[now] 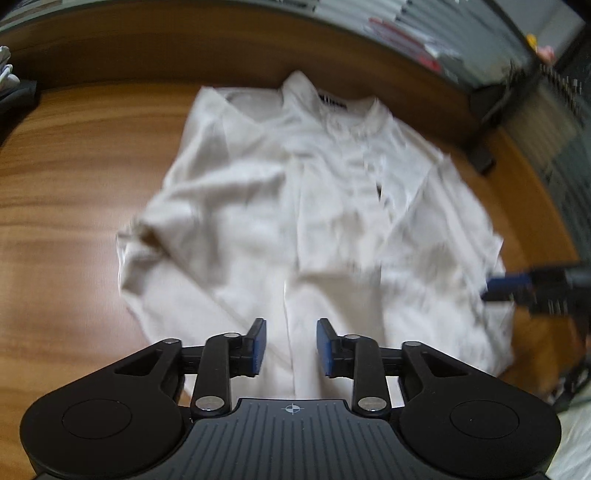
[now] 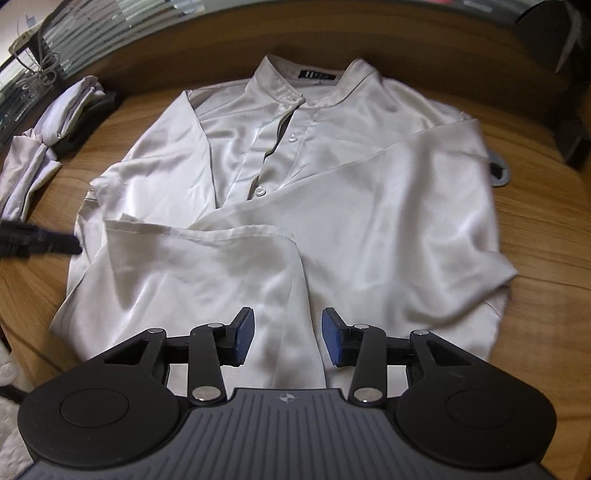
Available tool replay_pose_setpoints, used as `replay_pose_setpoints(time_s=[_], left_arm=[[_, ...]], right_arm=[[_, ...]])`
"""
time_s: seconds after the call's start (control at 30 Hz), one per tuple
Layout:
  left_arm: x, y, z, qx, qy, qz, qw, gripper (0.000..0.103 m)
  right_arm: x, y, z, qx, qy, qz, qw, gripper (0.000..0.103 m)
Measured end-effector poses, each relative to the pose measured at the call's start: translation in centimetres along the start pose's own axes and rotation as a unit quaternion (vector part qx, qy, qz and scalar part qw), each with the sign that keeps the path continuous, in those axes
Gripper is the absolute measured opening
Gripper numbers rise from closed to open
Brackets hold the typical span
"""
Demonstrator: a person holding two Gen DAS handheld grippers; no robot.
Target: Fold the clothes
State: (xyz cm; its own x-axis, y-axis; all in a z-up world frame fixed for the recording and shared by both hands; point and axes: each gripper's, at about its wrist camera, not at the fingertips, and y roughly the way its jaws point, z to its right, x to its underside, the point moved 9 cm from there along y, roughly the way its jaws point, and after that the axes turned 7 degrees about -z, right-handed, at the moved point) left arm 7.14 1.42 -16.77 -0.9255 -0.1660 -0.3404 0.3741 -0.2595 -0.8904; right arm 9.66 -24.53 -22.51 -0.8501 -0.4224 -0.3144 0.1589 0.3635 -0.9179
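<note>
The white shirt (image 2: 295, 206) is lying spread on the wooden worktop (image 2: 546, 240), sleeves folded across its front. Both the left gripper (image 1: 290, 347) and right gripper (image 2: 288, 336) are hovering over its near hem, jaws parted, gripping nothing.

Home rm: wooden table (image 2: 546, 229), folded clothes (image 2: 55, 122), window blinds (image 1: 436, 22).

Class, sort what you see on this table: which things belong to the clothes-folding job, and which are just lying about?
Belong to the job:
- white shirt, sleeves folded across its front
- left gripper, jaws open above the hem
- right gripper, jaws open
- pile of folded clothes

Lying about:
- grey hanger, poking out beside the shirt
- white cable
</note>
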Motion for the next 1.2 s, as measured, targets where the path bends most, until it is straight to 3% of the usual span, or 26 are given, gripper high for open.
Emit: replay_pose_setpoints(time_s=[0.07,0.1,0.13,0.27,0.43,0.6,0.7,0.87,0.93,1.2], left_arm=[[0.8,0.3,0.1,-0.003,-0.001,-0.007,1.0,0.039],[1.1,0.5,0.1,-0.005,-0.001,-0.011,0.9999,0.039],[1.2,0.5,0.2,-0.008,0.0,-0.012,0.9999,0.039],[1.0,0.4,0.3,-0.015,0.005,-0.003,0.9999,0.041],[0.2,0.7,0.8,-0.012,0.014,0.0,0.9998,0.042],[-0.9,1.7,1.6,-0.014,0.042,-0.005,0.999,0.042],[-1.7,2.5,2.0,-0.005,0.051,-0.009,0.9987,0.04],[-3.2,4.2,2.6,0.006,0.056,-0.02,0.9982,0.035],[-3.6,4.8,2.6,-0.001,0.059,-0.019,0.9981,0.035],[-4.6,4.6,1.9,-0.025,0.062,0.01,0.9977,0.036]], right_arm=[[-0.4,1.5,0.2,-0.011,0.009,-0.01,1.0,0.046],[-0.3,2.2,0.4,-0.017,0.02,-0.019,0.999,0.034],[-0.2,2.7,0.5,-0.027,0.032,-0.027,0.999,0.001],[0.4,1.9,1.0,-0.047,0.063,-0.016,0.997,0.002],[2.3,1.3,1.5,0.004,0.034,-0.029,0.999,0.002],[2.9,0.7,2.3,0.007,0.086,-0.009,0.996,0.004],[2.9,0.2,2.2,0.039,0.069,0.001,0.997,0.021],[2.9,-1.3,1.8,0.057,0.05,0.023,0.997,0.028],[3.0,-1.4,1.2,0.054,0.039,0.028,0.997,0.036],[5.0,0.9,1.2,0.052,0.034,0.003,0.998,0.039]])
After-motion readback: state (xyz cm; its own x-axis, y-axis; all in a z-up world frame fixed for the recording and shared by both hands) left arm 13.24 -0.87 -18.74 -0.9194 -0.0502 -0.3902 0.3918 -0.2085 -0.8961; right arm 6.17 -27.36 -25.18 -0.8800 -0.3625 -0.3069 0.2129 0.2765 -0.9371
